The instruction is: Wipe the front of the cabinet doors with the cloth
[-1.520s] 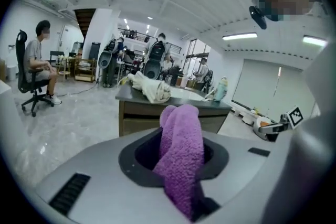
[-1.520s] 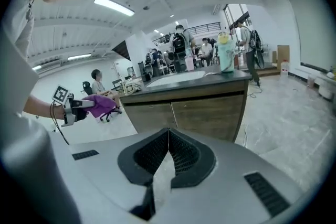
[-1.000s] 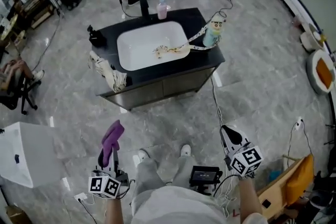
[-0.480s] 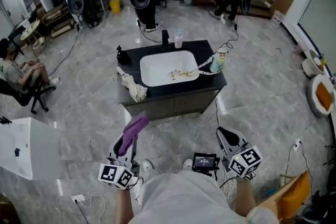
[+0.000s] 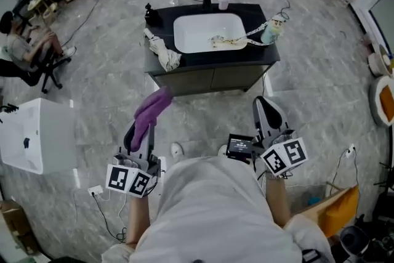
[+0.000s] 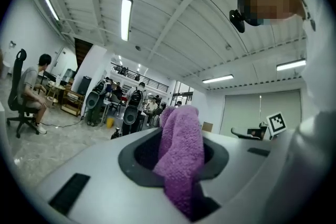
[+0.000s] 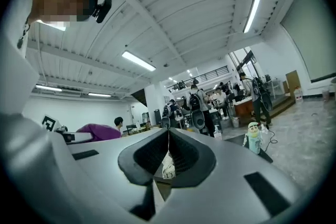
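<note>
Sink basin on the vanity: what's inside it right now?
Inside the white basin, a crumpled patterned strip lies near its right front rim and trails out toward the figure bottle. The basin floor under the strip is covered. No drain shows.

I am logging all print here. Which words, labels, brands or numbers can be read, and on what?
None can be read.
Left gripper and right gripper: square markers only, no words.
Black device at the waist: screen too small to read.
Purple cloth: no label shows.
</note>
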The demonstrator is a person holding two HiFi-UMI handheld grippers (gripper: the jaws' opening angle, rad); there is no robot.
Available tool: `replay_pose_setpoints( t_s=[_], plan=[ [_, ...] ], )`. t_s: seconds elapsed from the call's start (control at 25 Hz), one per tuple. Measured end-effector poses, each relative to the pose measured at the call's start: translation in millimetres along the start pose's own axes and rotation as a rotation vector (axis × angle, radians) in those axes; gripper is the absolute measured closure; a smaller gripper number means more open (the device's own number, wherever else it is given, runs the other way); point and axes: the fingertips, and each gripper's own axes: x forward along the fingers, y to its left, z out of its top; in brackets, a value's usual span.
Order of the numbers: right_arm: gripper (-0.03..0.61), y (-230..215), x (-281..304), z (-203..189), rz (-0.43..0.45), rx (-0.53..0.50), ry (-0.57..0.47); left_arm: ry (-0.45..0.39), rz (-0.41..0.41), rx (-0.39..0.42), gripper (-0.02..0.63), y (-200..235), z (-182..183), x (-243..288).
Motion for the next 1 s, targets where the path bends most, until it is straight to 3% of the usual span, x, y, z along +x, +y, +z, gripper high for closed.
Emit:
replay_pose_setpoints(
  t_s=[0.2,0.36,0.6,1.0],
  plan=[
    [0.552,8,-6,-9,-0.011,-0.029,-0.022,0.083,-0.054,-0.002,0.522,-24,-29,11],
    [0.553,-3,-27,-18,-0.068,0.025,-0.024,0.069,-0.087,-0.028,0.522,-35,-25,30],
    [0.554,-7,-40,-18,-0.105,0.005,-0.046,0.045,-0.167,0.033,0.522,-52,-12,47],
    [0.554,-11,-42,-15,-0.111,-0.007,-0.045,0.039,-0.078,-0.025,0.522,-37,-22,44]
  ],
)
